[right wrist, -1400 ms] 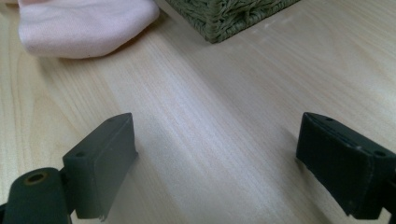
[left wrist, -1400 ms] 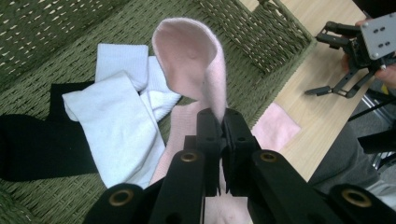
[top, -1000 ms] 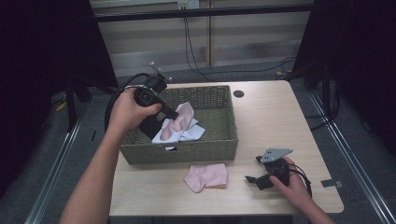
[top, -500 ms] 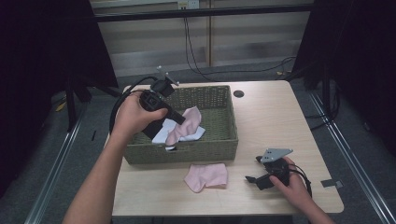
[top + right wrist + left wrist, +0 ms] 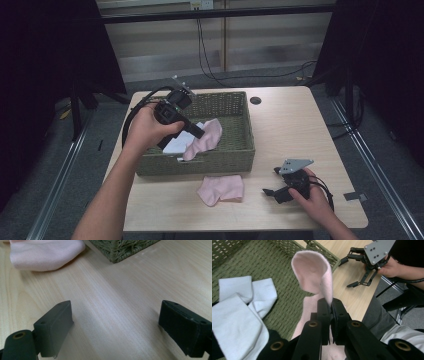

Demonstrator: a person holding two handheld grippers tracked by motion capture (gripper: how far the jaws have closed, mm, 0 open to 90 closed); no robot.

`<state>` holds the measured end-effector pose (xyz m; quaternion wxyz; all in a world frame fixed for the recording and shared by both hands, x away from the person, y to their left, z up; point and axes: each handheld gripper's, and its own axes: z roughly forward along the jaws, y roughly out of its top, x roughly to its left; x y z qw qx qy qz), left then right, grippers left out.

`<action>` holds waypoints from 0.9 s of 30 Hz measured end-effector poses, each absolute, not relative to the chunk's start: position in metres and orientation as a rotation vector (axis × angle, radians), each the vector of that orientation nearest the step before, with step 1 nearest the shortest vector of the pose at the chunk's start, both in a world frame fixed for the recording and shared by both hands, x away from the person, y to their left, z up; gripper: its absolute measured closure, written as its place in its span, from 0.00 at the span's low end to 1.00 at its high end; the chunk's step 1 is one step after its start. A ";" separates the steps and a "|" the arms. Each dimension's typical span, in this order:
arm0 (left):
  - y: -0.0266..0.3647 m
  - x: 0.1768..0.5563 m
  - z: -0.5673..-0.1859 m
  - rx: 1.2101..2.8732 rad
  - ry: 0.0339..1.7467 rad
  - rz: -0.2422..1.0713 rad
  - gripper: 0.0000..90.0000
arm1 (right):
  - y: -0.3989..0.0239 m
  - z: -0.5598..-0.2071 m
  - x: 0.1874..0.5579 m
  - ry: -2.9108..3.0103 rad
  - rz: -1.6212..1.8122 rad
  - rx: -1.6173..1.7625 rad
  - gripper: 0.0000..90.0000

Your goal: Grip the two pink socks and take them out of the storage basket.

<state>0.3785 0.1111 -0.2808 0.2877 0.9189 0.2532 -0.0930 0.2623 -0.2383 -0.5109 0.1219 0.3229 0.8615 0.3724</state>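
Step in hand: a pink sock point(image 5: 204, 139) is being lifted out of the green woven basket point(image 5: 240, 155) by the left claw point(image 5: 199, 133); this is judged from the sock hanging above the basket floor.
Left claw: its jaws are pressed together on the pink sock point(image 5: 317, 275), which is pinched near its middle and stands up folded above the jaws in the left gripper view.
Place of the held sock: it is over the front part of the basket, near the front wall, with its lower end hanging toward the rim.
Second pink sock point(image 5: 221, 189): it is laid flat on the table point(image 5: 295, 130), just in front of the basket, and is seen also in the right gripper view point(image 5: 45, 253).
White socks point(image 5: 239, 312): they are left on the basket floor, beside the held sock.
Right claw point(image 5: 270, 192): it is rested on the table near the front edge, with its jaws spread wide and nothing between them; it is well apart from the basket.
Next move: probably the held sock is to be carried over the front wall and put down beside the other pink one; for this the sock must be raised enough so that it is not caught on the rim.
Writing: no brand, label or readable text is found on the socks, the basket or the table.
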 end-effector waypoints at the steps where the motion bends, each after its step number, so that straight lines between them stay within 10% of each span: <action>1: 0.111 0.378 -0.281 2.454 0.676 -0.248 0.96 | -0.238 -0.511 0.262 2.515 1.087 0.942 0.12; 27: 0.094 0.341 -0.296 2.458 0.536 -0.280 0.96 | -0.238 -0.511 0.262 2.514 1.087 0.942 0.12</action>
